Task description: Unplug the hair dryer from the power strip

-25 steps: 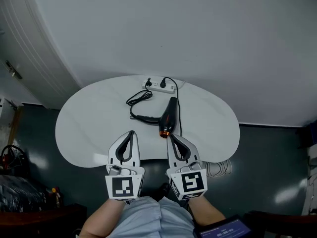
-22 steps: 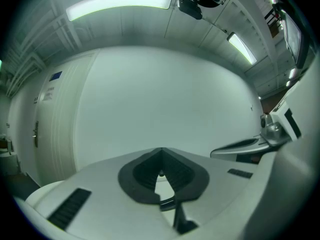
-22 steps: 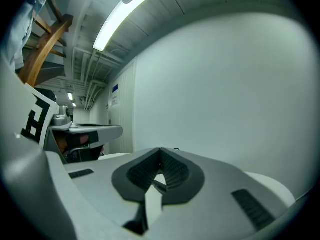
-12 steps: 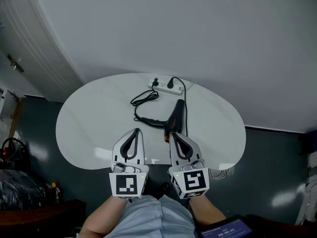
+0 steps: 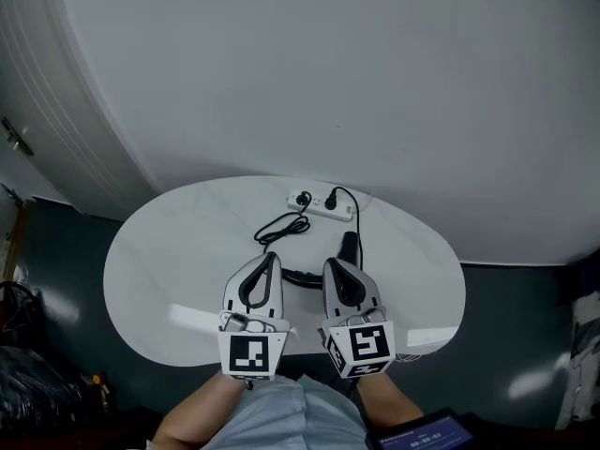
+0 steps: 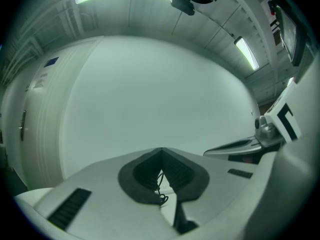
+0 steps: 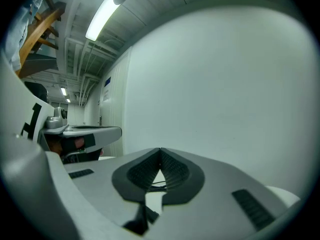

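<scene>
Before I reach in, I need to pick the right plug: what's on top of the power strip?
Two black plugs sit in the power strip. The right gripper covers part of the hair dryer, so its cord can't be fully traced.

Head view steeply down on table (image 5: 150, 251); gripper views level

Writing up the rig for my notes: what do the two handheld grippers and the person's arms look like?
Both the left gripper and right gripper are light grey, with curved jaws lined by black ribbed pads. Each carries a white cube with black square markers. The forearms are bare.
</scene>
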`<action>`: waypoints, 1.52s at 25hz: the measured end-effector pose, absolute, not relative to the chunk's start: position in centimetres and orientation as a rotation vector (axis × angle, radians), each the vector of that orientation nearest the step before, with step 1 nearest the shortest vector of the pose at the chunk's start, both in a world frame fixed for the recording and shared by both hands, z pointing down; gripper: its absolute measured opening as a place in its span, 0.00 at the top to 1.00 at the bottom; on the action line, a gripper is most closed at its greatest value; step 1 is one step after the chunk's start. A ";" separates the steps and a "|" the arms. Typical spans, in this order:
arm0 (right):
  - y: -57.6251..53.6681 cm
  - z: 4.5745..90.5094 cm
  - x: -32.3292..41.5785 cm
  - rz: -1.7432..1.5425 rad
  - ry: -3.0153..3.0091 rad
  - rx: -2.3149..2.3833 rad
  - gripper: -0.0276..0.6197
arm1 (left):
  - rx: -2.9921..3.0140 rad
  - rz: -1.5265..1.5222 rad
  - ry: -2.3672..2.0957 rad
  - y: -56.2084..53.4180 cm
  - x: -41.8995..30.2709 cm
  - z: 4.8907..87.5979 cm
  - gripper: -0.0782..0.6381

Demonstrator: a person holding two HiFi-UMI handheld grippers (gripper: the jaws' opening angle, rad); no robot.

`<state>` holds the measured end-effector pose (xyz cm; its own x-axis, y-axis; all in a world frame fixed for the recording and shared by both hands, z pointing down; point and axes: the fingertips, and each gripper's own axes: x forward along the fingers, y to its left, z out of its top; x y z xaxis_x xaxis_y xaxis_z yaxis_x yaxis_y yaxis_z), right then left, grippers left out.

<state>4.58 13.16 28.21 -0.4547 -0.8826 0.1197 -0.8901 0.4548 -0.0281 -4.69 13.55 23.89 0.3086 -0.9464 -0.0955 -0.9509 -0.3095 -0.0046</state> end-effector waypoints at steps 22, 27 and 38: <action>7.1 26.4 3.5 0.103 -2.465 1.774 0.95 | -2.666 0.112 1.700 6.9 -6.8 25.4 0.89; 5.5 28.1 4.1 0.179 -2.472 1.761 0.95 | -2.670 0.048 1.729 5.0 -6.3 26.6 0.89; 2.4 31.7 5.0 0.301 -2.454 1.725 0.95 | -2.675 -0.151 1.741 1.8 -5.3 29.9 0.89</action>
